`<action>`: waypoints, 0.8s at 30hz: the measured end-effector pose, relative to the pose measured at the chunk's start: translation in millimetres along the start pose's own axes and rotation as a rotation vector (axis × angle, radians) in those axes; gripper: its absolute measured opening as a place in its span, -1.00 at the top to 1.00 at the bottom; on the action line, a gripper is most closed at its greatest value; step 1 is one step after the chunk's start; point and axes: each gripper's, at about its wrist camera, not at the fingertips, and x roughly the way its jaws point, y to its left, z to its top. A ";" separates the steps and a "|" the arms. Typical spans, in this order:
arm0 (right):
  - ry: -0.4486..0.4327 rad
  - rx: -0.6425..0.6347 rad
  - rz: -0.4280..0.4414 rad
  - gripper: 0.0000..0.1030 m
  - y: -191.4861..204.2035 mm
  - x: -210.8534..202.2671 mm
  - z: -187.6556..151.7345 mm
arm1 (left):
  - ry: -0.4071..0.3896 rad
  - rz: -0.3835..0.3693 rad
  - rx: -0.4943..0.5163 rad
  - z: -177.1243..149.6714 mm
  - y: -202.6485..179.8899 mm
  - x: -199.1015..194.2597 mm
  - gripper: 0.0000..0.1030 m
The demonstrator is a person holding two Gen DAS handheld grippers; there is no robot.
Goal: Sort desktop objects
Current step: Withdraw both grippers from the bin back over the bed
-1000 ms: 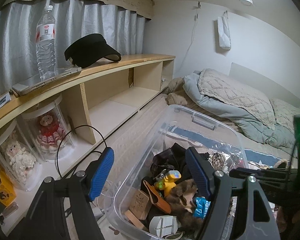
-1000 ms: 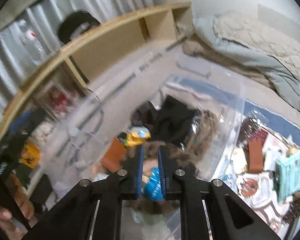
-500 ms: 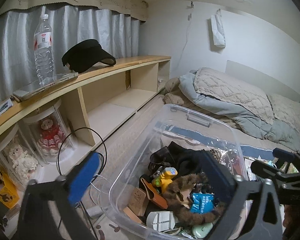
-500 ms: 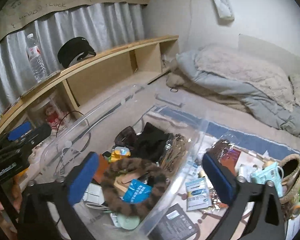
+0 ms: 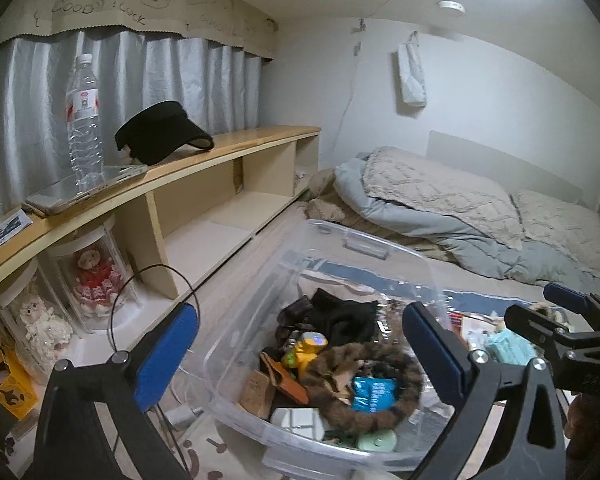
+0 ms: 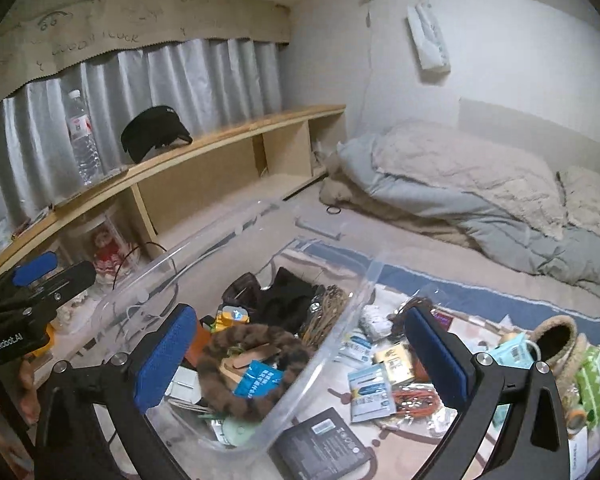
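Your right hand-held gripper (image 6: 300, 354) has pulled back, jaws wide and empty like the left hand-held gripper (image 5: 300, 346). Below both, the clear bin (image 6: 332, 344) is crowded; reaching past its wall for the packets (image 6: 370, 390) could snag it.

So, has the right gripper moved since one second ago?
Yes. The right gripper was shut and low over the blue packet in the clear bin; now it is open and pulled back, higher above the bin.
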 end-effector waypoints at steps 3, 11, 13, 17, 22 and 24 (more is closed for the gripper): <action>-0.020 -0.017 -0.016 -1.00 -4.1 -14.4 -1.7 | -0.009 -0.024 0.016 -0.7 -8.3 -8.5 -1.00; -0.051 -0.032 -0.072 -1.00 -25.7 -52.2 -12.7 | -0.020 -0.062 0.055 -3.1 -29.1 -21.0 -1.00; -0.055 -0.024 -0.083 -1.00 -33.6 -60.4 -15.6 | -0.023 -0.074 0.067 -4.0 -35.3 -23.6 -1.00; -0.071 -0.021 -0.127 -1.00 -52.2 -78.5 -22.3 | -0.033 -0.104 0.081 -5.1 -46.2 -28.5 -1.00; -0.094 0.008 -0.179 -1.00 -77.2 -98.3 -30.9 | -0.041 -0.148 0.093 -5.7 -62.6 -31.0 -1.00; -0.103 0.021 -0.199 -1.00 -87.1 -106.5 -34.1 | -0.044 -0.158 0.100 -6.5 -67.8 -31.3 -1.00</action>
